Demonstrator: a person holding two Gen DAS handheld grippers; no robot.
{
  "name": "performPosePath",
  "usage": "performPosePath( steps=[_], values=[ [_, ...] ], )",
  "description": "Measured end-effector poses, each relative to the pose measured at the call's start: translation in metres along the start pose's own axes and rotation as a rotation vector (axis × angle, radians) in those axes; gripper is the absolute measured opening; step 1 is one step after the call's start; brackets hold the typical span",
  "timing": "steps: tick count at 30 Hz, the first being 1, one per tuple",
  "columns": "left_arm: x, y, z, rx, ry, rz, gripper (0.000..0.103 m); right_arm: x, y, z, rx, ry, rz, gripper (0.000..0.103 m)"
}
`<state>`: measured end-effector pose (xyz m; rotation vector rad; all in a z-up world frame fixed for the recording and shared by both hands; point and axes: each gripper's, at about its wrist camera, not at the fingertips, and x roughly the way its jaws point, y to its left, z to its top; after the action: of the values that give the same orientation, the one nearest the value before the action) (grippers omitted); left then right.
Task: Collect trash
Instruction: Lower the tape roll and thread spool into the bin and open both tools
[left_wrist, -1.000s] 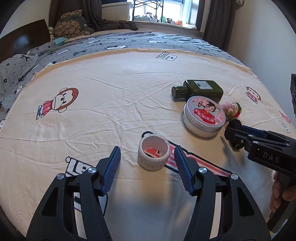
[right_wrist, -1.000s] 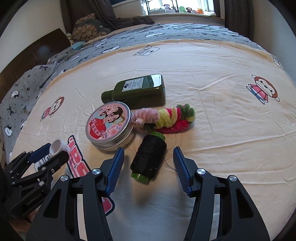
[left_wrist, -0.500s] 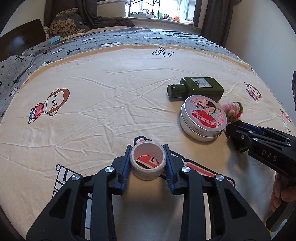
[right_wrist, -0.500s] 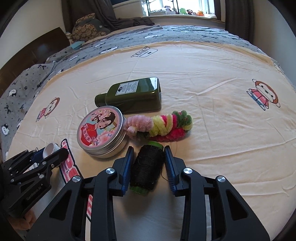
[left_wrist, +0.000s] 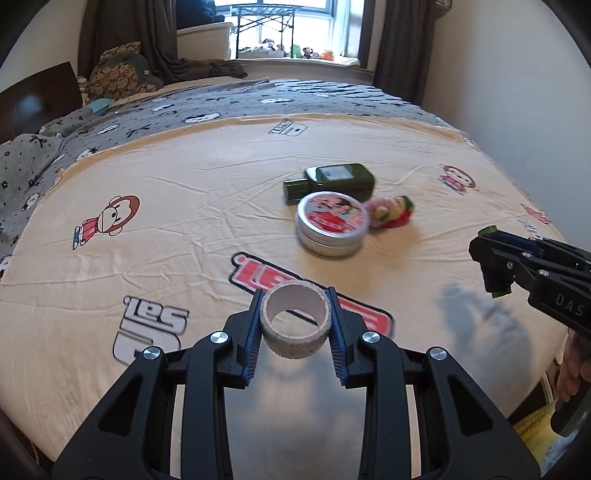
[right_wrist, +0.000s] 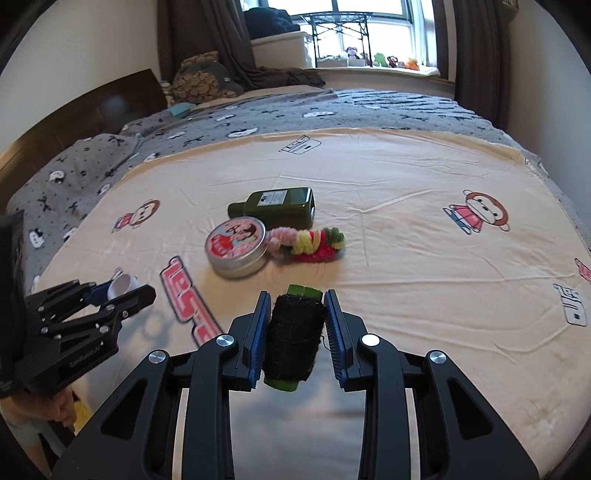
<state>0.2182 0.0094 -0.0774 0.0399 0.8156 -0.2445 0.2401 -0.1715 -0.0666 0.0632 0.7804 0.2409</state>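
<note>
The left gripper (left_wrist: 295, 325) is closed on a white tape roll (left_wrist: 295, 319), with one blue pad pressing each side of the ring, and the roll is held above the cream bed sheet (left_wrist: 184, 206). The right gripper (right_wrist: 297, 328) is closed on a black thread spool (right_wrist: 293, 332) with green ends; the spool lies along the fingers and is also lifted off the sheet. In the left wrist view the right gripper (left_wrist: 493, 264) appears at the right edge with the spool's green end showing.

Farther on the sheet stands a round tin (right_wrist: 236, 251) with a picture lid. Just beside it lies a bundle of pink, yellow, red and green pipe cleaners (right_wrist: 310, 245). Behind both lies a dark green bottle (right_wrist: 277, 208) on its side. Beyond the sheet is a grey blanket (right_wrist: 332, 110), then the window (right_wrist: 369, 22).
</note>
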Motion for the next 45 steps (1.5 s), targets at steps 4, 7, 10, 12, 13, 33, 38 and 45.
performPosePath(
  steps=[4,7,10,12,13,33,38,45],
  values=[
    [-0.024,-0.013,-0.016,0.009,-0.018,-0.035,0.030,-0.030,-0.005,-0.023,-0.005,-0.009,0.032,0.030],
    [-0.043,-0.024,-0.031,0.019,-0.033,-0.065,0.030,-0.050,-0.007,-0.044,-0.009,-0.014,0.053,0.030],
    [-0.058,-0.033,-0.048,0.033,-0.043,-0.088,0.030,-0.069,-0.009,-0.066,-0.008,-0.016,0.077,0.030],
    [-0.066,-0.040,-0.061,0.038,-0.042,-0.101,0.030,-0.078,-0.010,-0.079,-0.010,-0.018,0.082,0.030],
    [-0.069,-0.044,-0.069,0.038,-0.038,-0.114,0.030,-0.082,-0.010,-0.085,-0.009,-0.019,0.085,0.030],
    [-0.036,-0.074,-0.226,0.042,0.242,-0.184,0.031,-0.061,0.001,-0.229,0.041,0.190,0.095,0.031],
    [-0.017,-0.075,-0.255,0.039,0.331,-0.182,0.031,-0.041,-0.001,-0.254,0.084,0.273,0.087,0.031],
    [-0.002,-0.081,-0.270,0.041,0.397,-0.198,0.031,-0.030,-0.001,-0.262,0.078,0.327,0.085,0.032]
  ],
)
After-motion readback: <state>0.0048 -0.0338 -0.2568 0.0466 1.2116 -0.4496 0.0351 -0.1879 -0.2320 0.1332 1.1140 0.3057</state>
